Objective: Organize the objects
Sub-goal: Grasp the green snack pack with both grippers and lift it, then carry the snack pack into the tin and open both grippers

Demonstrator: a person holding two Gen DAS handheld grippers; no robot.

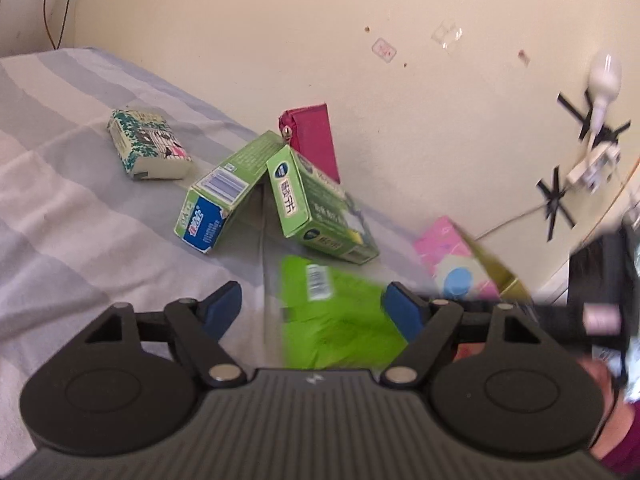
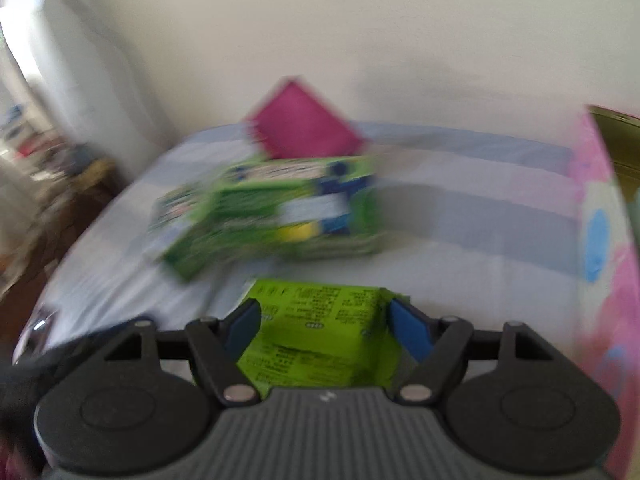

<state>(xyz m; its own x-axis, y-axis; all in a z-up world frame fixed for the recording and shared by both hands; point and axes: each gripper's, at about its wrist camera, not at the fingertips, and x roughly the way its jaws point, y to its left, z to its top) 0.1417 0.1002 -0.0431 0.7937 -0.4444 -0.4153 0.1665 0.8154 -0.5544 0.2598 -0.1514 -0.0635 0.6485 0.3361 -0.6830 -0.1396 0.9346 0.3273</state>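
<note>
My right gripper (image 2: 320, 320) is shut on a bright lime-green packet (image 2: 316, 336), held above the striped bedsheet (image 2: 460, 264). The same packet shows blurred in the left wrist view (image 1: 336, 312), between the fingers of my left gripper (image 1: 312, 308), which is open and empty. Two green cartons (image 1: 224, 192) (image 1: 316, 208) lean against each other on the bed, with a magenta pouch (image 1: 314, 136) behind them at the wall. A small green-and-white patterned packet (image 1: 150, 146) lies further left. A pink box (image 1: 456, 264) stands to the right.
The cream wall (image 1: 360, 40) borders the bed's far side, with a white fixture taped on it (image 1: 596, 120). The pink box also fills the right edge of the right wrist view (image 2: 600, 240). Cluttered furniture (image 2: 60, 184) stands beyond the bed's left edge.
</note>
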